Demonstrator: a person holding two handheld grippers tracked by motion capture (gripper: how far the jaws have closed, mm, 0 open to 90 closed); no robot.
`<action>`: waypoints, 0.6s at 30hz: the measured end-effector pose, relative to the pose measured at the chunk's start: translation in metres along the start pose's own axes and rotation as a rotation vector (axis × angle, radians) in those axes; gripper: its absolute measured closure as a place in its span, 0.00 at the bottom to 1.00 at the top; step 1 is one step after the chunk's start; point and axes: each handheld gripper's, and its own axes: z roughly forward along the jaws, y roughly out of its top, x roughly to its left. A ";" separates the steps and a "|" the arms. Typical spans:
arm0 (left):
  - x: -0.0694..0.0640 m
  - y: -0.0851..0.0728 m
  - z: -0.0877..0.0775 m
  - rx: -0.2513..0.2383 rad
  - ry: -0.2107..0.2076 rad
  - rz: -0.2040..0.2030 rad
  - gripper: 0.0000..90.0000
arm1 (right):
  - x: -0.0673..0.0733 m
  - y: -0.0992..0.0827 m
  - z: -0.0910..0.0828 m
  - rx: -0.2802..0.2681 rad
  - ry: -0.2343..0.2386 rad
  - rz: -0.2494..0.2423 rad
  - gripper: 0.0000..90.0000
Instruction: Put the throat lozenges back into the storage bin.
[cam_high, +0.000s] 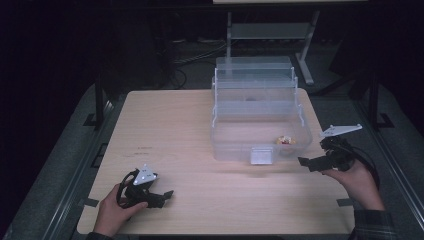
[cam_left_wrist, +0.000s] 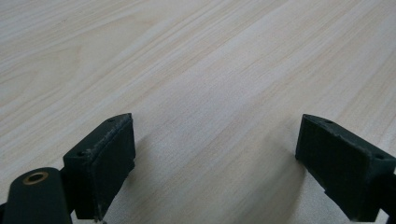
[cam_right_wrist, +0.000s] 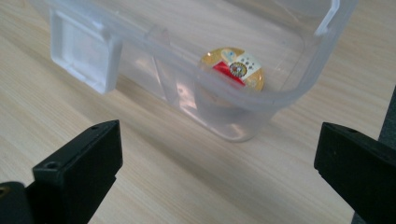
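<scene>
Standing in a dark room, pale wooden table (cam_high: 200, 130) bears clear box (cam_high: 260, 122)

Both handheld grippers, left (cam_high: 161, 196) and right (cam_high: 311, 163): matte black blocky jaws with small screw holes, grey three-cornered top plates, looped black cables. Dark plaid sleeve cuff (cam_high: 371, 224) on right wrist.
</scene>
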 end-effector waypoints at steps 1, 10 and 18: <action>0.000 0.000 0.000 0.000 0.000 0.000 0.12 | 0.001 -0.005 0.002 -0.001 0.004 0.005 0.01; 0.000 0.000 0.000 -0.003 0.000 0.000 0.12 | 0.007 -0.025 0.010 -0.016 -0.009 0.017 0.01; 0.000 0.000 0.000 -0.003 0.001 0.000 0.12 | 0.016 -0.041 0.022 -0.010 -0.018 0.005 0.01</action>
